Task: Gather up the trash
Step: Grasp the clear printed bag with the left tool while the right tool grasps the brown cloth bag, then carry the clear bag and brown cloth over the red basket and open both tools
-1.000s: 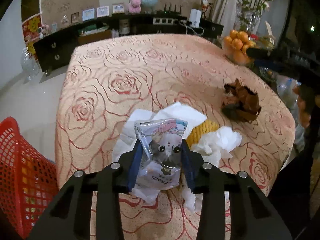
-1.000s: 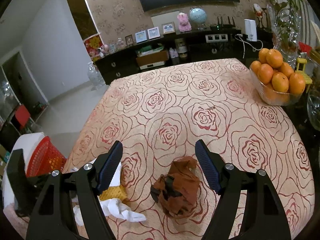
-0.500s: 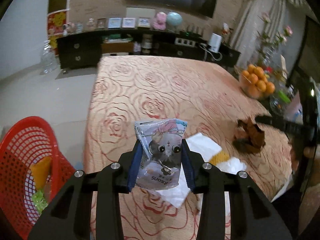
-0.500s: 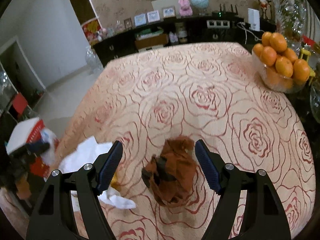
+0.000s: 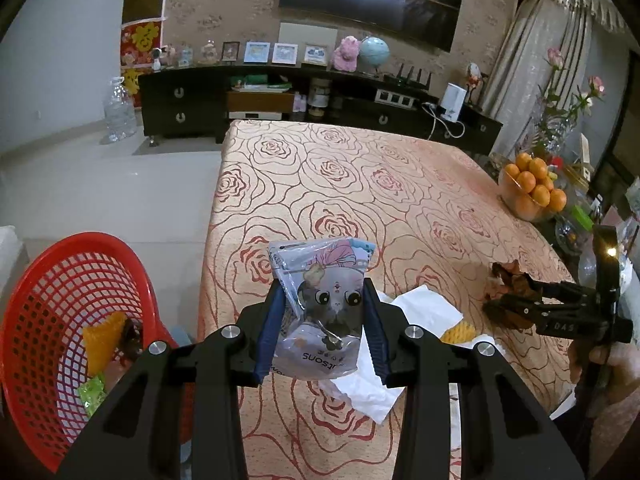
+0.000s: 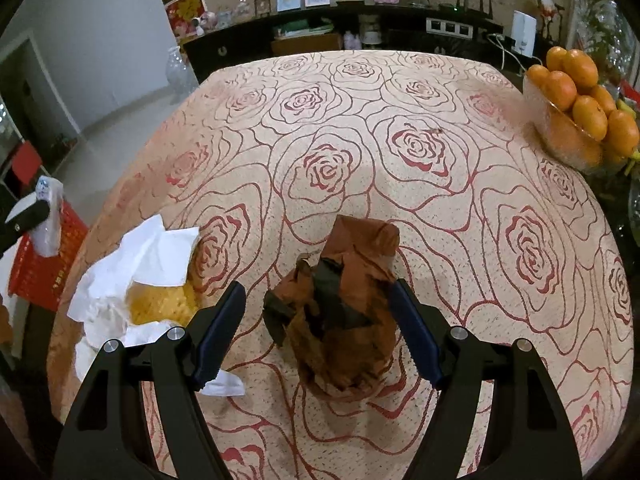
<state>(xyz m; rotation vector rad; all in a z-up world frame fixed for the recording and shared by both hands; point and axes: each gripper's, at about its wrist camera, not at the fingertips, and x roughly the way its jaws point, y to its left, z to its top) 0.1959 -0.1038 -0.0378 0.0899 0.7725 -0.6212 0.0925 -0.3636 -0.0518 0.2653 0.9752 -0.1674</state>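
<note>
My left gripper (image 5: 322, 312) is shut on a plastic pouch (image 5: 324, 280) printed with a grey cartoon cat, held in the air over the table's near left edge. A red mesh basket (image 5: 48, 280) stands on the floor to its lower left, with yellow and green scraps inside. My right gripper (image 6: 316, 290) is open and low over the table. A crumpled brown paper bag (image 6: 344, 312) lies between its jaws, with a gap at the left pad. White tissue (image 6: 140, 252) and a yellow foam net (image 6: 160, 304) lie left of the bag.
A glass bowl of oranges (image 6: 576, 120) stands at the table's far right edge. The rose-patterned tablecloth (image 5: 360, 168) covers the table. A dark sideboard (image 5: 192, 108) with frames and a globe runs along the back wall. A person's hand (image 5: 600, 364) holds the right gripper.
The left gripper has lifted the pouch off the tissue and swung left, bringing the red basket into view. The right gripper has come down so the brown bag sits between its jaws.
</note>
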